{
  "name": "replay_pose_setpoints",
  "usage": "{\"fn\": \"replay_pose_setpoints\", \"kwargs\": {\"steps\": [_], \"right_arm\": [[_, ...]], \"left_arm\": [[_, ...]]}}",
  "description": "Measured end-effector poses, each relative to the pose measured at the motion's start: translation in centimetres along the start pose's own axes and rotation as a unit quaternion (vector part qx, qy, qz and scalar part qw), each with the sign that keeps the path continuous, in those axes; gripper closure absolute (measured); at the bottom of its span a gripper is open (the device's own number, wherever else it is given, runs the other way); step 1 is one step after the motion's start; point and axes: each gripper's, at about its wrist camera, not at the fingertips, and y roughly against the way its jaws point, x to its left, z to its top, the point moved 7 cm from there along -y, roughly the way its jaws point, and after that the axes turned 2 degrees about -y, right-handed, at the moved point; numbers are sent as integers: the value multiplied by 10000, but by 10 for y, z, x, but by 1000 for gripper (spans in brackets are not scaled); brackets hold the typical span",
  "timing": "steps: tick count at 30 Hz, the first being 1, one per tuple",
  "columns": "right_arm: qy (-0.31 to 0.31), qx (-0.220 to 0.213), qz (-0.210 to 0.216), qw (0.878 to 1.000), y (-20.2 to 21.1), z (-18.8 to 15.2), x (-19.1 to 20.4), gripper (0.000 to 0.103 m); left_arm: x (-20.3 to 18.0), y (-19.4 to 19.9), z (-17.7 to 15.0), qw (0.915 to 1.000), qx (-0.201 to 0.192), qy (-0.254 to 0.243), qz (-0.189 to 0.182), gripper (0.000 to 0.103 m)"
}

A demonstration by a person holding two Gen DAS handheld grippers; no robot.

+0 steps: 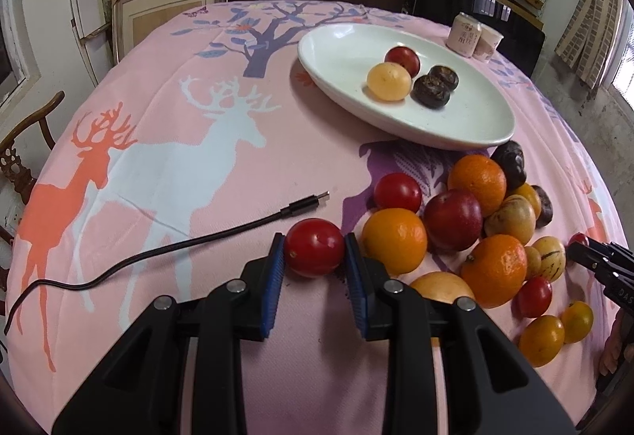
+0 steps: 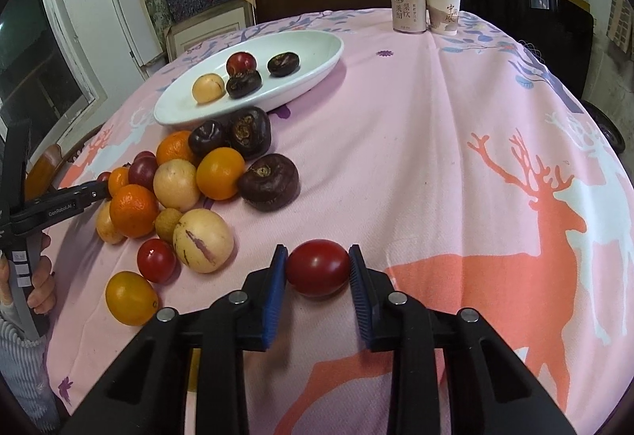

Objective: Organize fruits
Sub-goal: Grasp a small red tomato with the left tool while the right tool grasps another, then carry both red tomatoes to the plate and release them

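Note:
My left gripper (image 1: 314, 248) is shut on a red tomato (image 1: 315, 248) at the left edge of the fruit pile (image 1: 471, 233), low over the cloth. My right gripper (image 2: 317, 265) is shut on another red tomato (image 2: 318, 268) to the right of the pile (image 2: 190, 189). The pile holds oranges, red plums, yellow fruits and dark water chestnuts. A white oval plate (image 1: 467, 122) beyond it holds a yellow fruit, a red plum and two dark chestnuts; it also shows in the right wrist view (image 2: 317, 54).
A black USB cable (image 1: 158, 248) lies on the pink deer tablecloth left of my left gripper. A drink can (image 2: 409, 9) and a paper cup (image 2: 443, 13) stand at the table's far edge. Chairs and shelves stand behind the table.

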Motion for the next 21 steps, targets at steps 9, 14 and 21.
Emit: {"fn": "replay_pose_setpoints", "kwargs": {"steps": [9,14,21], "right_arm": [[-197,-232,175,9994,13,13,-5,71],[60,-703,256,9972,33,73,14,71],[272,-888,443,9947,-2,152,58,71]], "left_arm": [[0,16,15,9996,-237,22,141,74],[-12,28,63,9987,-497,-71,132,74],[-31,-5,121,9986,-514,114,3,74]]}}
